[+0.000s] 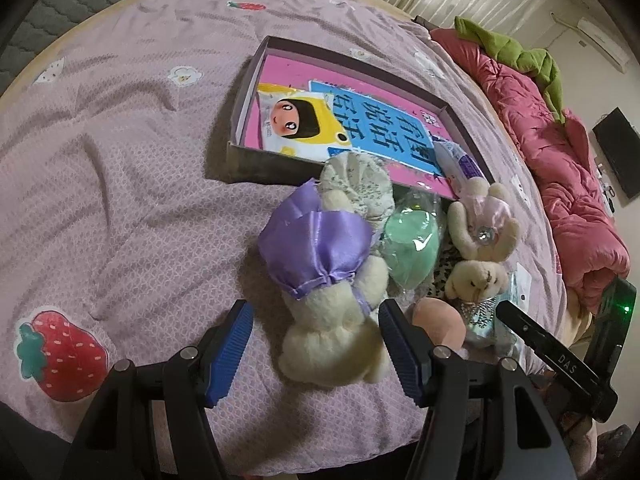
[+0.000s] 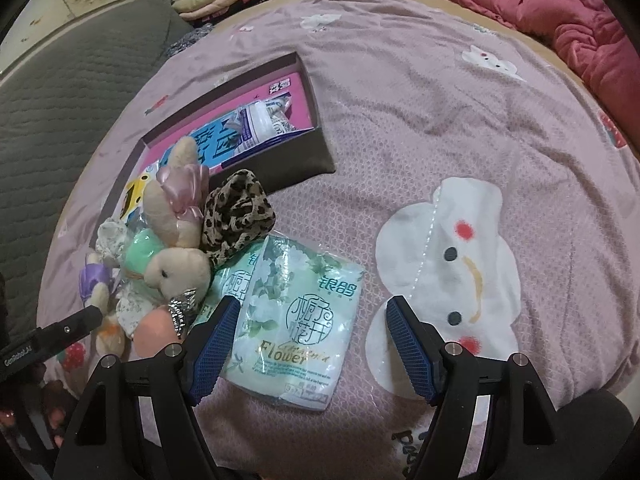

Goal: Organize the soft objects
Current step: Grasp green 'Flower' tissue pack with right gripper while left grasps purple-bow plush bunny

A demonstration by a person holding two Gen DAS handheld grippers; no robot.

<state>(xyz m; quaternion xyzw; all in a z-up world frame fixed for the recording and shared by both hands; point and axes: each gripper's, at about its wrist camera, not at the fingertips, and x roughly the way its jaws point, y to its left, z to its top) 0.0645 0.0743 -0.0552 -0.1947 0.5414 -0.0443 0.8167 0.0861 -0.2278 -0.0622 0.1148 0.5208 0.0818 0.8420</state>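
Left wrist view: left hand-held gripper (image 1: 316,344) open wide, blue pads either side of a cream plush toy in a purple satin dress (image 1: 324,280) lying on the pink bed cover (image 1: 120,140); pads look clear of the plush, not pressing. Just beyond it a pile: floral fabric puff (image 1: 356,184), mint green soft item in clear wrap (image 1: 408,244), beige plush rabbit with pink bow (image 1: 480,236), peach round soft thing (image 1: 440,324). Behind the pile, a shallow dark box (image 1: 240,120) with pink lining, holding a blue printed booklet (image 1: 384,120) and a cartoon-face packet (image 1: 300,120). Red quilt (image 1: 560,168) along the bed's right edge. The other gripper's black finger pokes in at lower right. Right wrist view: right hand-held gripper (image 2: 308,340) open, jaws apart over a floral tissue pack (image 2: 296,320) flat on the cover; the left pad overlaps the pack's edge, contact unclear, right pad well apart from it. A second pack (image 2: 232,280) seems to lie under it, mostly hidden. Leopard-print fabric piece (image 2: 236,212) beside the rabbit, box behind.
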